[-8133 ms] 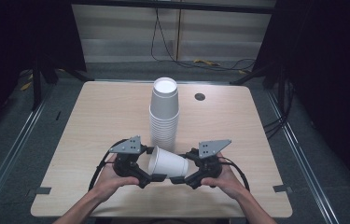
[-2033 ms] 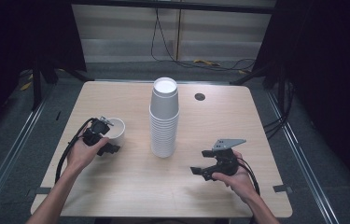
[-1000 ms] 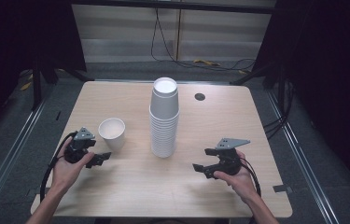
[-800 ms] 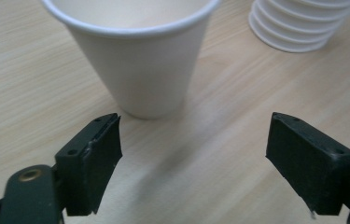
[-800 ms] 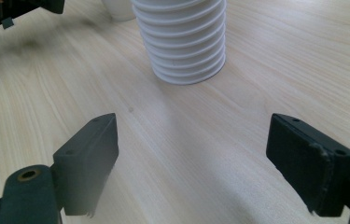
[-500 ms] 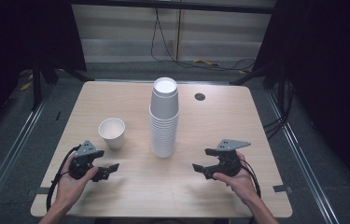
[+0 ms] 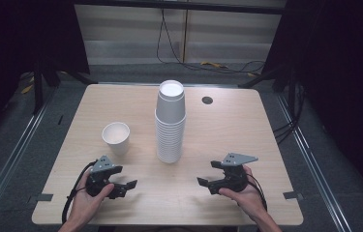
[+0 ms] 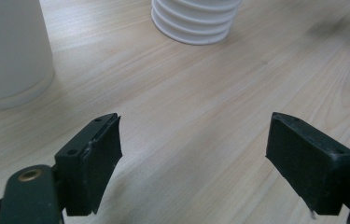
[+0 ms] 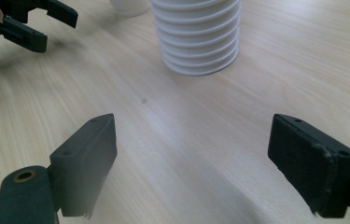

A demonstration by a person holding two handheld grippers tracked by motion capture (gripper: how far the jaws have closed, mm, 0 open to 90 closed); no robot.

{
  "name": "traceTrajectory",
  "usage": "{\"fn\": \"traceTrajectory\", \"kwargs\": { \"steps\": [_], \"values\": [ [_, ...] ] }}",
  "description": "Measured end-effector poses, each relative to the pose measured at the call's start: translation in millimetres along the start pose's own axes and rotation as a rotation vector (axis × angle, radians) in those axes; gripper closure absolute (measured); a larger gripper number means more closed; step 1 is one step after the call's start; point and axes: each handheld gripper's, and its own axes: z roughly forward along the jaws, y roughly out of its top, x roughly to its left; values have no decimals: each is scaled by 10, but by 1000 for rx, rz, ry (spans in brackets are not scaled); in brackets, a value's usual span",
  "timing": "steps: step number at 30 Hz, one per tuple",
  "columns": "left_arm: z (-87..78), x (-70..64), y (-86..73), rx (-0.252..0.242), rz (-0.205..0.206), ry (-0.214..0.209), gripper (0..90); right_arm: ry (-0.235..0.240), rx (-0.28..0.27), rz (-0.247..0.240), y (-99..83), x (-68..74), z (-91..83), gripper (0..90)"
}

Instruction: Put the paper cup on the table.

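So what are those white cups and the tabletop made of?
The single cup and the tall cup stack look like matte white paper, possibly thin plastic: no gloss, thin rolled rims. The table looks like pale wood or wood-look laminate, with fine straight grain lines and a smooth satin surface.

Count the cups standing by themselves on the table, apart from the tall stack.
1. The single white cup stands upright on the table, left of the stack of cups. More cups nest inside that stack; their number cannot be told.
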Motion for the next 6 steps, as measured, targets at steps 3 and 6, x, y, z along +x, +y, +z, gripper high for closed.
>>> {"fn": "traceTrajectory", "kwargs": {
  "steps": [3, 6],
  "values": [
    [6, -1, 4, -24, -20, -28, 177, 2, -3, 4, -10, 10, 9, 155],
    [20, -9, 12, -55, 5, -62, 177, -5, -6, 7, -8, 6, 11, 154]
  ]
}}
